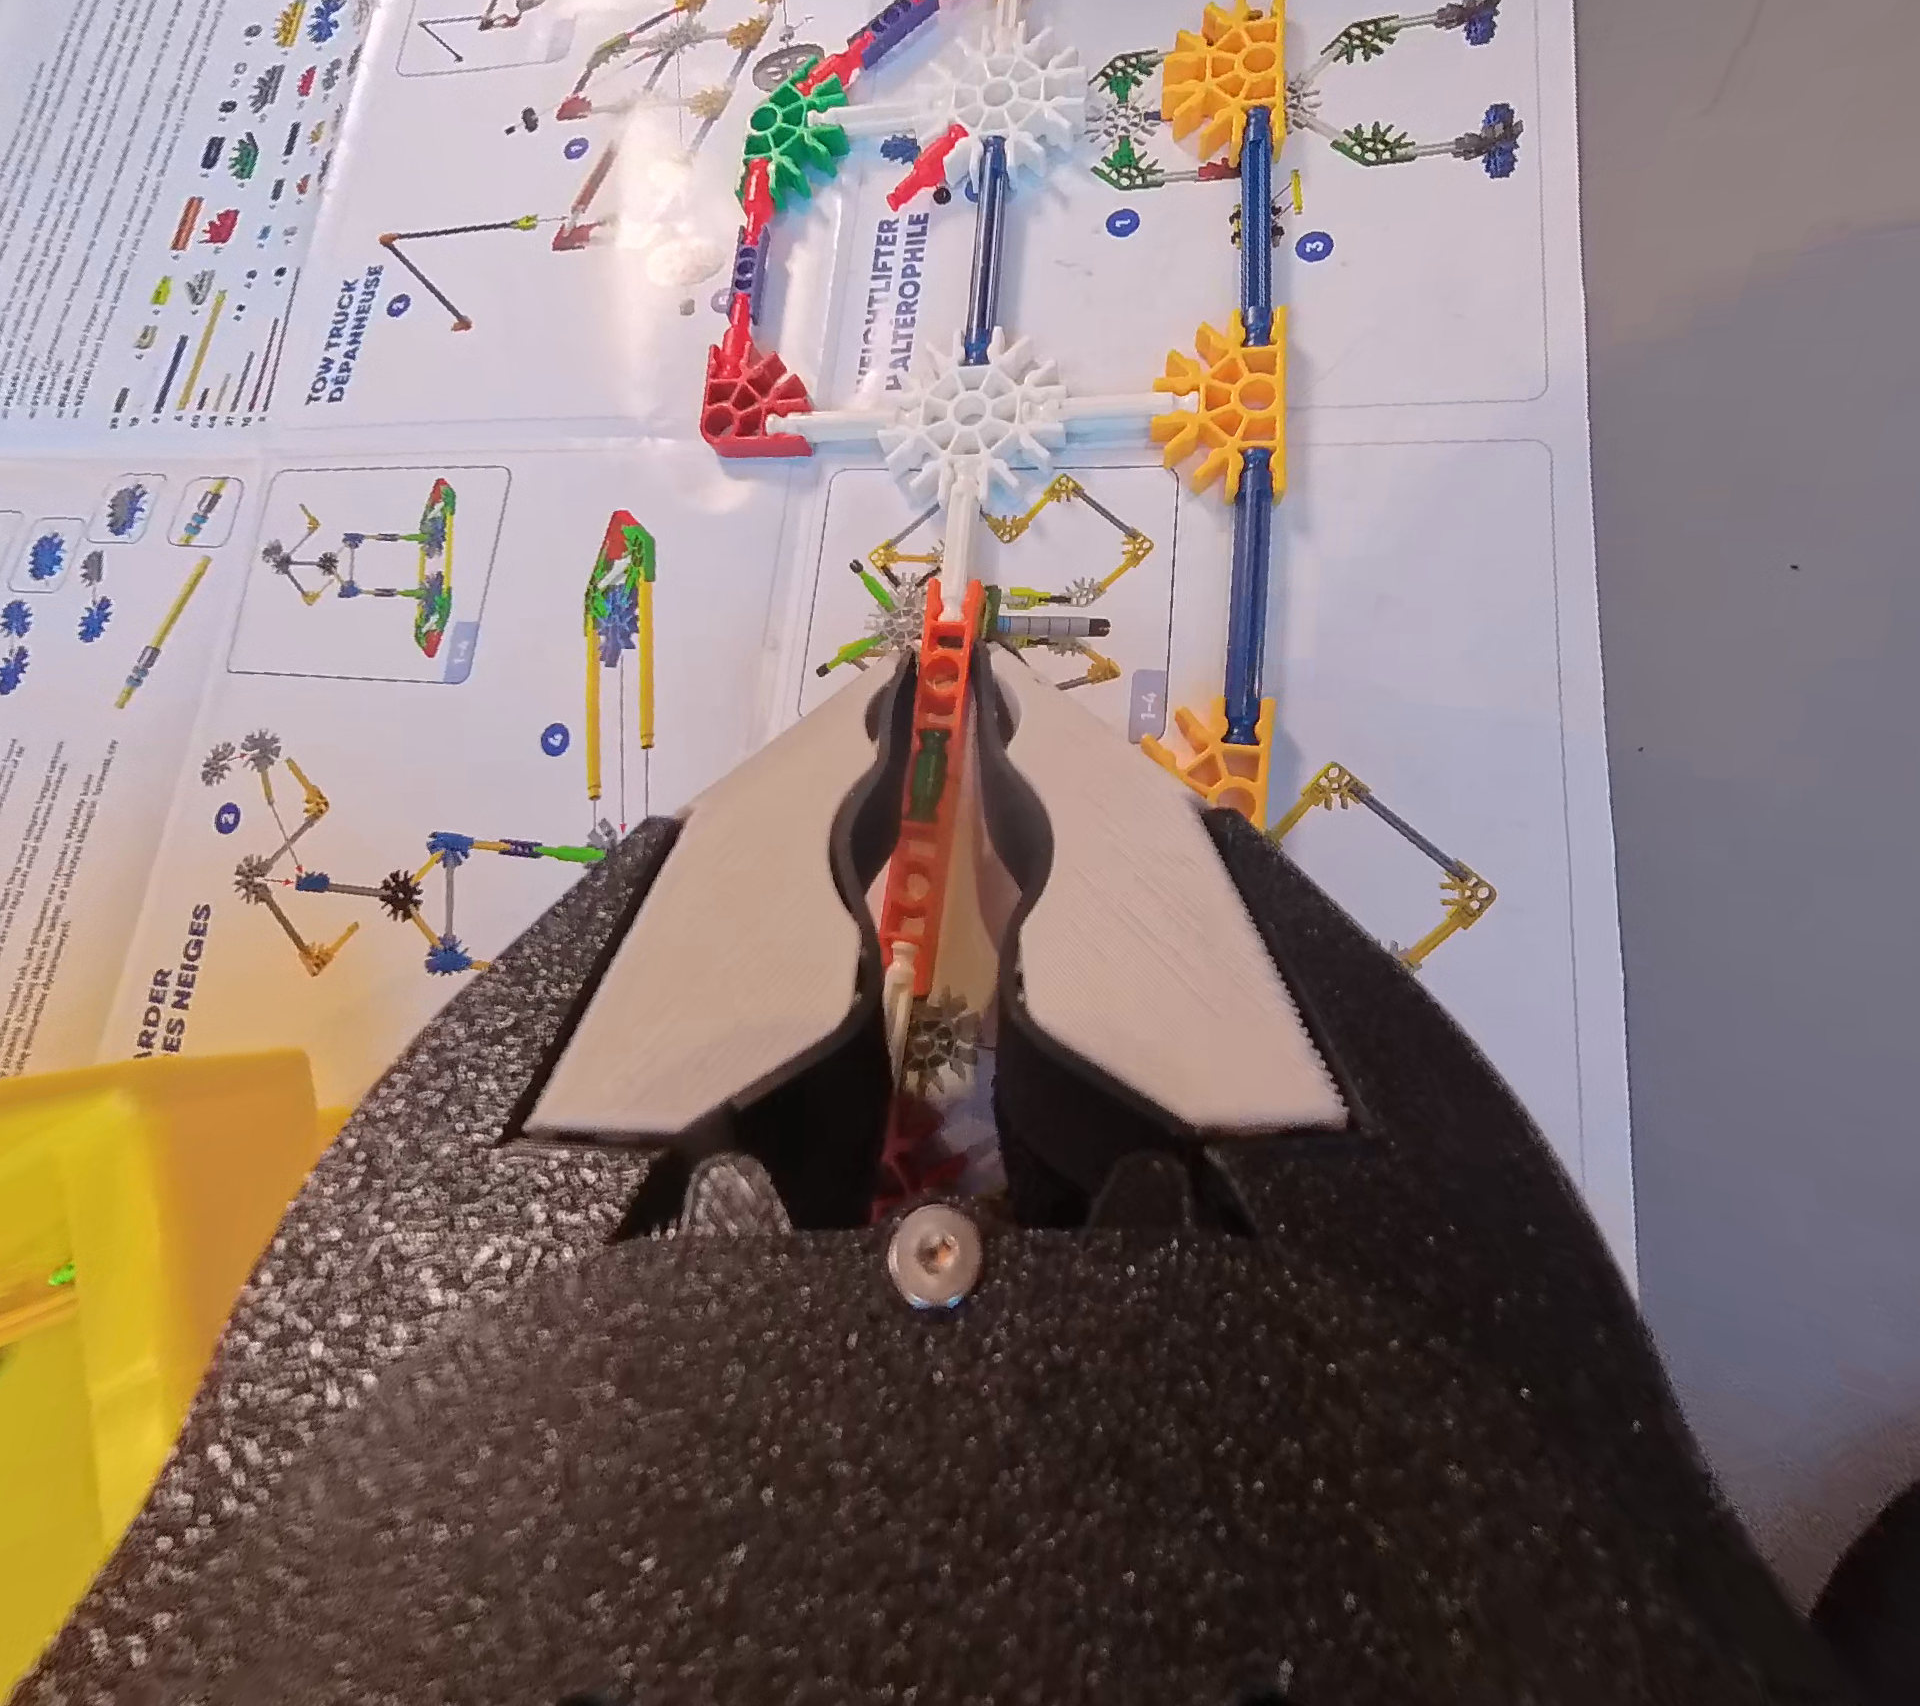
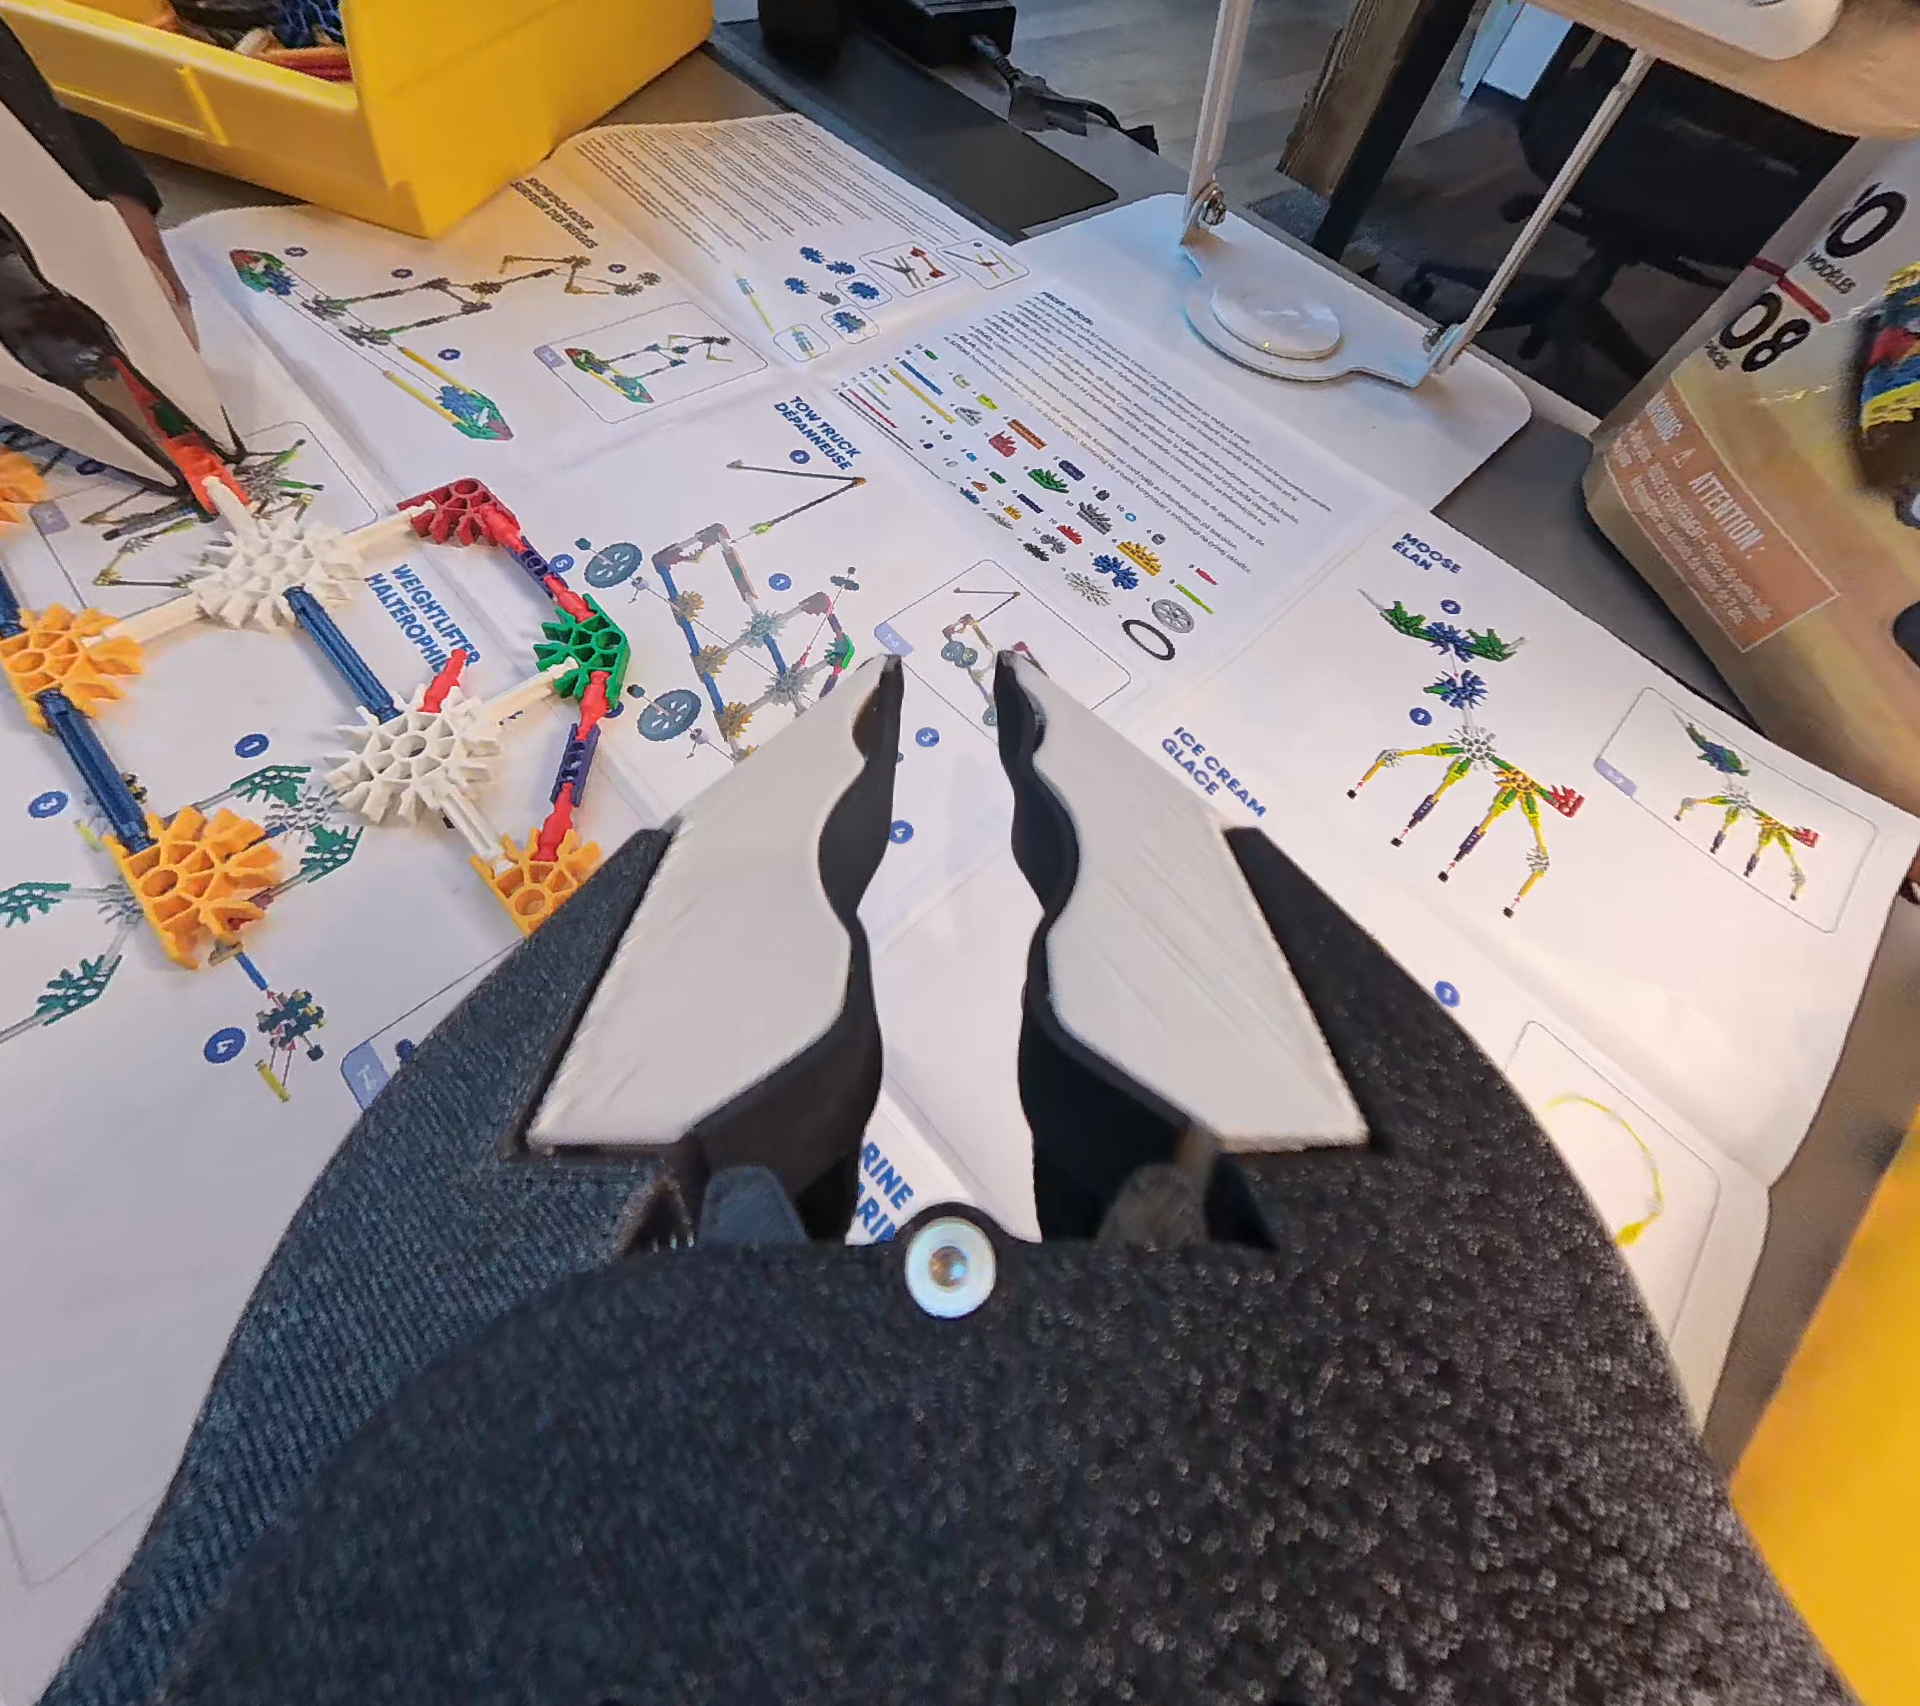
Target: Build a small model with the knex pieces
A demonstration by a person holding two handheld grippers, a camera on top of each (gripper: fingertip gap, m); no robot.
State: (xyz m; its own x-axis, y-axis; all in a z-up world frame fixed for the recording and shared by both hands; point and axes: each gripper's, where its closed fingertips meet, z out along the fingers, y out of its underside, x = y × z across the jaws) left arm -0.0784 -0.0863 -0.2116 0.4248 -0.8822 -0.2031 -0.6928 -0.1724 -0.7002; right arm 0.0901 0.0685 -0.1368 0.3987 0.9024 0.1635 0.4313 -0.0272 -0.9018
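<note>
Toward the left edge of the instruction sheet (image 2: 1039, 451), the left gripper (image 1: 940, 669) clamps an orange connector (image 1: 940, 700) against a short white rod (image 1: 961, 534) of the flat rod-and-connector frame (image 2: 416, 752), while the right gripper (image 2: 943, 669) hovers narrowly parted and empty over the sheet's middle.

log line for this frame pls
left gripper: shut on orange connector | right gripper: open, above instruction sheet | model: flat on sheet

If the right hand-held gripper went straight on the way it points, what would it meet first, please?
Probably just the instruction sheet on the table; the right hand-held gripper is open and empty, and nothing stands ahead of it, though depth is unclear.
</note>
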